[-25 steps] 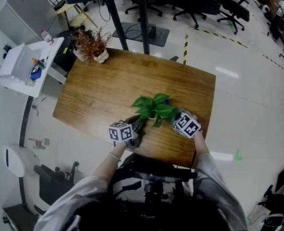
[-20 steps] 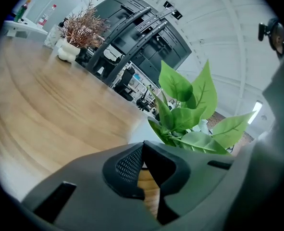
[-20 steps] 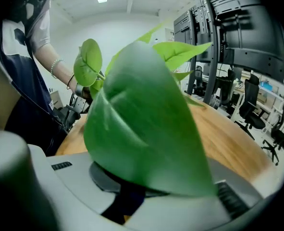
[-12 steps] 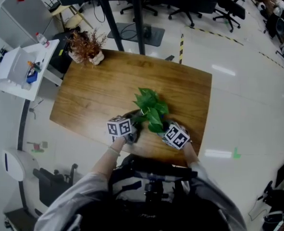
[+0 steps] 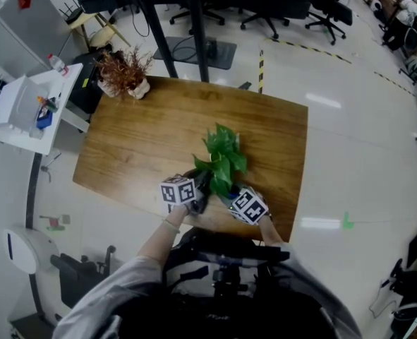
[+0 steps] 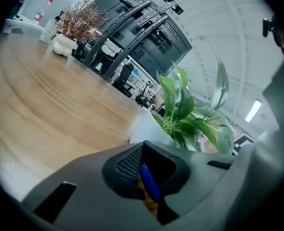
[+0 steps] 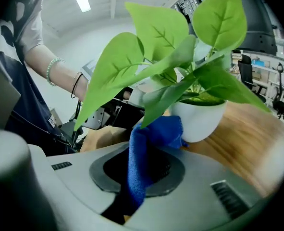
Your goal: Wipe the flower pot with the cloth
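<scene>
Okay, my right gripper (image 7: 142, 173) has its jaws clamped on the blue cloth (image 7: 149, 143), touching the flower pot (image 7: 202, 118) just ahead; left gripper (image 6: 149, 184) jaws together.

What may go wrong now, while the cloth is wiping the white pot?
1. The blue cloth, held in the right gripper's jaws, touches the white flower pot; a hard push may tip or slide it.
2. The green leaves hang over the cloth and may get bent or torn.
</scene>
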{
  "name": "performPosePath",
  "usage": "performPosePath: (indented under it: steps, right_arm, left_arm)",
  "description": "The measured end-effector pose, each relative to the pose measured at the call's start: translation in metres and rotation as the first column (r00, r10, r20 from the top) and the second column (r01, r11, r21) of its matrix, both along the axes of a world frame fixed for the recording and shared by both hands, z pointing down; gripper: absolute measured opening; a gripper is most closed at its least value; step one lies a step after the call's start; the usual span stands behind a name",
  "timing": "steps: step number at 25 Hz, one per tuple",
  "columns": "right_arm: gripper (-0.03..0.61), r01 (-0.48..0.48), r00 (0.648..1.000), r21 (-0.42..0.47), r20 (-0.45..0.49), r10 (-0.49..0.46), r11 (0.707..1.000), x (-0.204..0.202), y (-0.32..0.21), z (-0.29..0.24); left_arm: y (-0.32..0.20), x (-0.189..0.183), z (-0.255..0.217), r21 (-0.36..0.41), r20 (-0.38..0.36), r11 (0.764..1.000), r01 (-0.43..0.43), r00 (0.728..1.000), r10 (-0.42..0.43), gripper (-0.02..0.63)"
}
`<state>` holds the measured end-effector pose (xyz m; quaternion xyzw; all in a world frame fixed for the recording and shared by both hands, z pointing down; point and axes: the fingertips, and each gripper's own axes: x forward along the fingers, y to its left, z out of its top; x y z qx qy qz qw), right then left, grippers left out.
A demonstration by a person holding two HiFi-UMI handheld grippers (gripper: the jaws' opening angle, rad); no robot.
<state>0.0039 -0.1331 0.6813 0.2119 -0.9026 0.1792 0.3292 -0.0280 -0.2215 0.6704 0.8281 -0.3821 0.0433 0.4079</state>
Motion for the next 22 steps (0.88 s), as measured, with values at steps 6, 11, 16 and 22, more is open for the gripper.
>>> performPosePath:
  steps: [6,11,16,22]
  right_arm:
    - [0.059,-0.297,0.952,-0.082,0.047,0.301,0.951,0.021,0.01,-0.003]
    - [0.058,-0.51,0.85,-0.13,0.074,0.521,0.85,0.044,0.027,-0.008]
    - [0.058,-0.67,0.717,-0.138,0.137,0.684,0.73,0.049,0.023,-0.026]
    - [0.058,-0.757,0.625,-0.087,0.194,0.756,0.648,0.046,0.017,-0.059]
  left_arm:
    - [0.012,-0.018,-0.022,0.083,0.035,0.996,-0.022,0.999,0.019,0.005]
    - [0.019,-0.032,-0.046,0.16,0.037,0.987,-0.01,0.999,0.004,0.005]
    - [0.031,-0.034,-0.056,0.193,0.027,0.979,-0.063,0.998,0.059,0.005]
    - [0.051,-0.026,-0.074,0.242,0.017,0.96,-0.14,0.99,0.14,0.005]
